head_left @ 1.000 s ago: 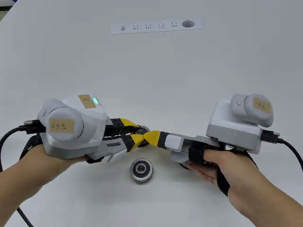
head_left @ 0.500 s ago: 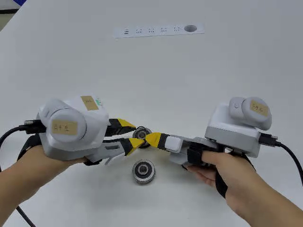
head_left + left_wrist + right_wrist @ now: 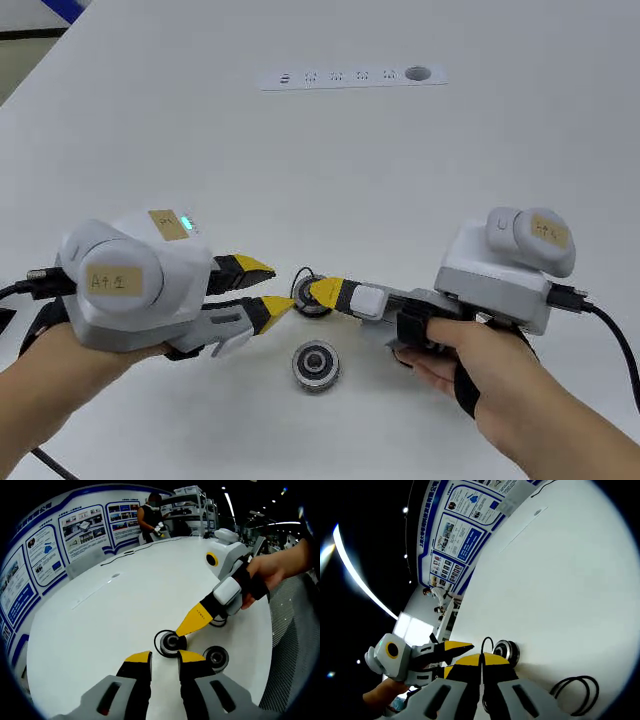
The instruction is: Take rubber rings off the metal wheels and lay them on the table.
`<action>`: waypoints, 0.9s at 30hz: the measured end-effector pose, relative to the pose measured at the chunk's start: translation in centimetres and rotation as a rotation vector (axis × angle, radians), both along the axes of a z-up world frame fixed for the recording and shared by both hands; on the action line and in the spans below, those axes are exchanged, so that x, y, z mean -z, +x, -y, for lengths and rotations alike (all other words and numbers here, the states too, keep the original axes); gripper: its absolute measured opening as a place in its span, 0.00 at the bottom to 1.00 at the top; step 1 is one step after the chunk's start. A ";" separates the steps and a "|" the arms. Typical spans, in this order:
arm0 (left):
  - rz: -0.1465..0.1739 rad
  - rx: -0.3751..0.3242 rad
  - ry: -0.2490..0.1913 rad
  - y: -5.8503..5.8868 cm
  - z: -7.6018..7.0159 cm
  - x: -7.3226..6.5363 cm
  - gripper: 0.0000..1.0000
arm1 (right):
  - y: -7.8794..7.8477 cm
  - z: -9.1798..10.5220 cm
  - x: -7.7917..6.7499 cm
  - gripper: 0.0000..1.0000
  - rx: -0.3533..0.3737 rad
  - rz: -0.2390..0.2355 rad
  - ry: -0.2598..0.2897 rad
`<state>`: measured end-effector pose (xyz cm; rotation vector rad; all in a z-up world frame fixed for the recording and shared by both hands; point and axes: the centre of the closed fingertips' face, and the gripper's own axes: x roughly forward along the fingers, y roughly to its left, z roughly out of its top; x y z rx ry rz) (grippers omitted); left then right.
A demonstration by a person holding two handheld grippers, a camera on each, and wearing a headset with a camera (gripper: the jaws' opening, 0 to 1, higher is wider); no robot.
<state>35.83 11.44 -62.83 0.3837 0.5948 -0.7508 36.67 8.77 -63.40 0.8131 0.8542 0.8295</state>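
**Left hand-held gripper (image 3: pixel 282 285) held open at a half-freed rubber ring (image 3: pixel 156 642)**

Nothing is held between the left jaws, which are spread wide. Their yellow tips are set just short of the metal wheel (image 3: pixel 171 642), one to each side. The right hand-held gripper (image 3: pixel 320 292) is closed tip to tip and its point is laid against the far side of that wheel; no ring is seen between its jaws. The ring is seen as a slack loop bulging off the wheel toward the left jaws, with both resting on the tabletop (image 3: pixel 420 180). A second wheel (image 3: pixel 315 365) lies near, apparently with its ring on, and freed rings (image 3: pixel 574 695) lie well apart.

The step in hand is judged to be the stripping of this ring. It is best done with the wheel kept pinned by the right tip while the slack is pinched where it stands clear of the metal. The rubber can then be drawn off sideways, so that the wheel is not dragged along.

Both grippers are held low and nearly level, nose to nose. The left hand (image 3: pixel 60 360) is wrapped under its body, and the right hand (image 3: pixel 480 355) is closed round its handle.
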 end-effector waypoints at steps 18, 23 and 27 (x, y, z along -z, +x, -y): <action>0.033 -0.035 -0.023 -0.3 -0.3 -1.4 0.21 | -0.7 7.4 -0.5 0.02 0.142 -0.056 0.030; 0.037 -0.024 -0.026 -0.7 0.3 -1.5 0.21 | -2.3 8.8 1.0 0.02 0.148 -0.089 0.001; 0.038 -0.021 -0.027 -0.9 0.5 -1.6 0.21 | -3.0 9.6 1.2 0.02 0.167 -0.101 -0.001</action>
